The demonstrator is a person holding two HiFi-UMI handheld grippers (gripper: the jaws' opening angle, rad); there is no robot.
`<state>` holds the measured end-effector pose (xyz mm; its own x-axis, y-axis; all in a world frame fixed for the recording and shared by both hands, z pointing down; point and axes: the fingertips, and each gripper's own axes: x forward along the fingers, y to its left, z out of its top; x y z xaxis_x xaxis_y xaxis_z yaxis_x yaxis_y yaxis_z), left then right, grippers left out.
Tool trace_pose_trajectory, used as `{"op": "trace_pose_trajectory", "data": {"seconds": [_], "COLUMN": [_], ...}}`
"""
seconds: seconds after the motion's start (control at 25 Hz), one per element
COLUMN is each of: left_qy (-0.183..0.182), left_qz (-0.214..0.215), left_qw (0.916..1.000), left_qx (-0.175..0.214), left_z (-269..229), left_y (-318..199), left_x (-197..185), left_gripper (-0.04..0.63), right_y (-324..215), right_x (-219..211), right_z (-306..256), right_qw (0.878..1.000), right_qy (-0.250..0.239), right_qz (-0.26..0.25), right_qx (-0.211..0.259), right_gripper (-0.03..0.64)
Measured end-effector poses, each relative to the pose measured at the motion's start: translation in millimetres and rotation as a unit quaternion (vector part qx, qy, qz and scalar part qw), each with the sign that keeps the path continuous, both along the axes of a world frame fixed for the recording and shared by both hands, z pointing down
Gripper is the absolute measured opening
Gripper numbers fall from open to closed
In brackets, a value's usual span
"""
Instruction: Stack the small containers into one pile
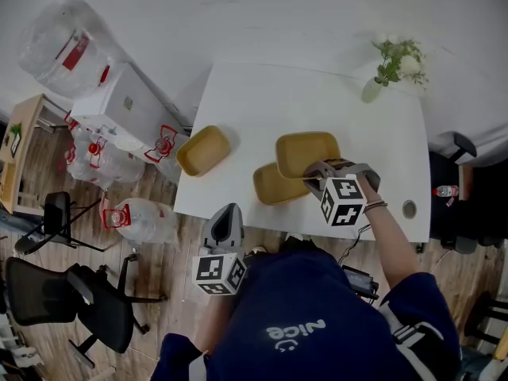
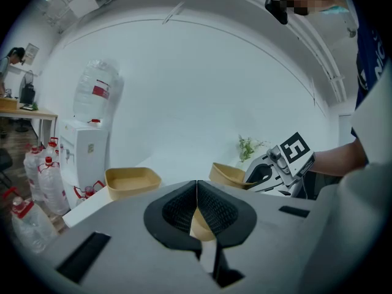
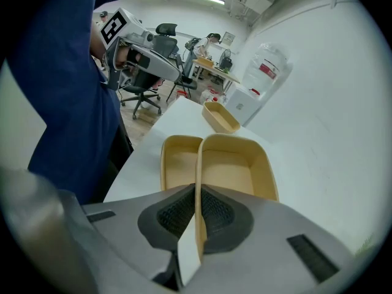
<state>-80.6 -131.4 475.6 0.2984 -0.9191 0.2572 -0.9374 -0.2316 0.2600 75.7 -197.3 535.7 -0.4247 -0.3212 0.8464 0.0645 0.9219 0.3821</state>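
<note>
Three shallow tan containers are on or over the white table (image 1: pixel 262 101). One container (image 1: pixel 203 150) sits alone near the left edge. A second (image 1: pixel 274 187) lies near the front edge. My right gripper (image 1: pixel 315 175) is shut on the near rim of the third container (image 1: pixel 308 152), which partly overlaps the second. In the right gripper view the pads (image 3: pixel 211 212) pinch that container's side wall (image 3: pixel 236 170), with the second container (image 3: pixel 179 163) to its left. My left gripper (image 1: pixel 225 227) hangs off the table's front edge, shut with nothing held (image 2: pixel 196 208).
A vase of flowers (image 1: pixel 394 64) stands at the table's far right corner, and a cable hole (image 1: pixel 409 209) is near the front right. A water dispenser (image 1: pixel 127 105), water bottles (image 1: pixel 139 217) and office chairs (image 1: pixel 55 300) stand on the floor to the left.
</note>
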Motion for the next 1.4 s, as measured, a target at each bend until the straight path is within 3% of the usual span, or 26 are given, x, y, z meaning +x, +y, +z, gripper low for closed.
{"op": "trace_pose_trajectory", "data": {"seconds": [0.6, 1.4], "left_qy": [0.000, -0.002], "left_qz": [-0.030, -0.097], "left_qw": [0.9995, 0.9950], "left_qx": [-0.013, -0.023], "left_z": [7.9, 16.5], "left_y": [11.1, 31.8], "left_x": [-15.4, -46.8], "left_gripper": [0.018, 0.019], "right_y": [33.9, 48.9], "right_x": [-37.6, -53.1], "right_z": [16.9, 41.3], "right_qw": [0.996, 0.994], "right_qy": [0.000, 0.005], "right_qz": [-0.079, -0.095], "right_qx": [-0.034, -0.062], "right_gripper": [0.055, 0.054]}}
